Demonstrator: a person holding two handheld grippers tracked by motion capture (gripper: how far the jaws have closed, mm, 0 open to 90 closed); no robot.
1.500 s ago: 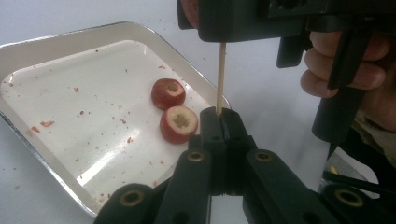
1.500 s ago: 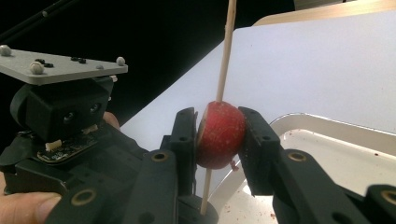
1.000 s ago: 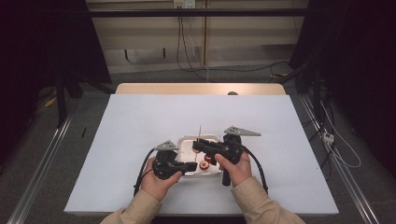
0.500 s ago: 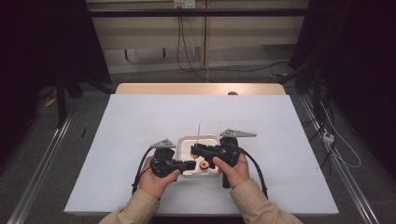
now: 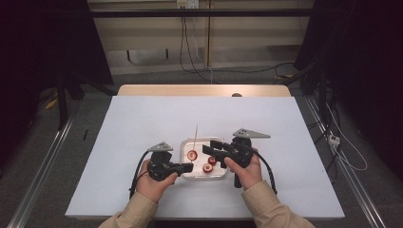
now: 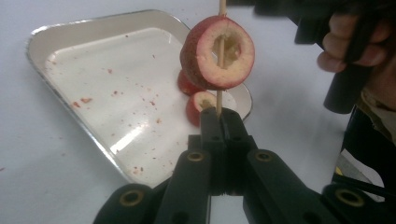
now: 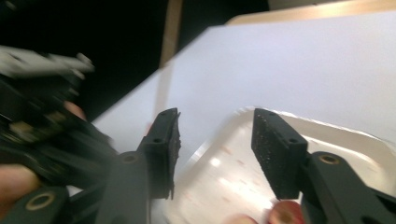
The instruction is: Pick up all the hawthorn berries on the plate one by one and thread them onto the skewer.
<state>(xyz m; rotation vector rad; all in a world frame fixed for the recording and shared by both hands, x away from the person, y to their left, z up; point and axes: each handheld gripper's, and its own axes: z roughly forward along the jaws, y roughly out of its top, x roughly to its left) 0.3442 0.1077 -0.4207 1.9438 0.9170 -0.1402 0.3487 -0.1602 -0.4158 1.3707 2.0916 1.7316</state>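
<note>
My left gripper (image 6: pixel 219 114) is shut on the lower end of a thin wooden skewer (image 6: pixel 218 100). A red-skinned fruit ring (image 6: pixel 217 52) is threaded on the skewer, which stands upright over the metal tray (image 6: pixel 93 28). Two more fruit pieces (image 6: pixel 201 105) lie in the tray. In the high view the ring (image 5: pixel 192 155) hangs just left of my right gripper (image 5: pixel 211 148). The right gripper's jaws have just been opening. In the right gripper view they (image 7: pixel 215 126) stand apart over the tray (image 7: pixel 327 130) with nothing between them.
The tray (image 5: pixel 204 176) sits near the front middle of a white table (image 5: pixel 142 123), between both hands. A person's right hand (image 6: pixel 345 42) shows in the left gripper view. Cables lie on the floor at the right (image 5: pixel 342 147).
The right gripper's jaws have opened and it has drawn slightly away from the skewer. The fruit ring stays on the skewer in the left gripper, which has hardly moved.
</note>
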